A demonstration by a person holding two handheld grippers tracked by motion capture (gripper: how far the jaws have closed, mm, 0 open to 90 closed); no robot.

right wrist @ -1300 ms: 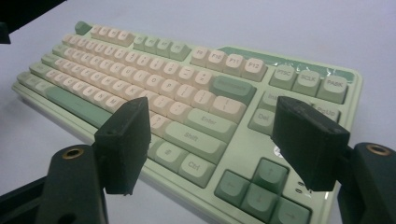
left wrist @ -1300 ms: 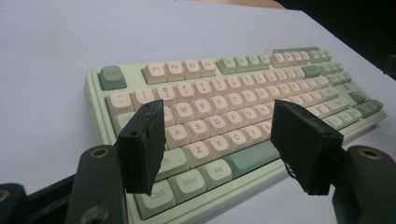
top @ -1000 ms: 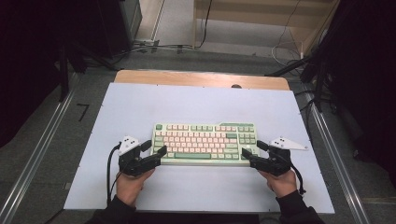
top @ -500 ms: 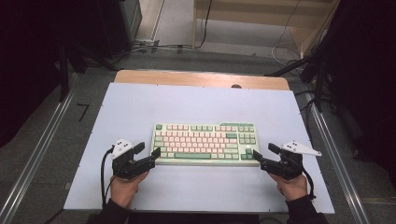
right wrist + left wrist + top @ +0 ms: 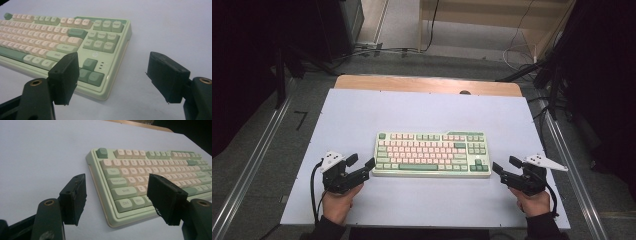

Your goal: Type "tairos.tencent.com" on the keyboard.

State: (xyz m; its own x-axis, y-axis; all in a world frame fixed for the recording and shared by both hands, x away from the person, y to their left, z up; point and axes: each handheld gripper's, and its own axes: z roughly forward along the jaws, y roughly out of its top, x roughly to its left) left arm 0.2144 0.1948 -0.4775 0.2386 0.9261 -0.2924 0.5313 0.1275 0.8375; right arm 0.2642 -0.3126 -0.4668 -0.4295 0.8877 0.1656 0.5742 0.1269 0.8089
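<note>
The keyboard [image 5: 432, 154] lies between the left hand-held gripper [image 5: 360, 162] and right hand-held gripper [image 5: 504, 165], seemingly untouched. Both gape wide, holding nothing. Its long axis runs left-right across the counter [image 5: 362, 115].

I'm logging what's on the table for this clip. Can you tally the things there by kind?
Keyboard: 1
Grippers: 2, the left gripper and the right gripper, both with jaws open, beside the keyboard's two ends
Total: 3
</note>
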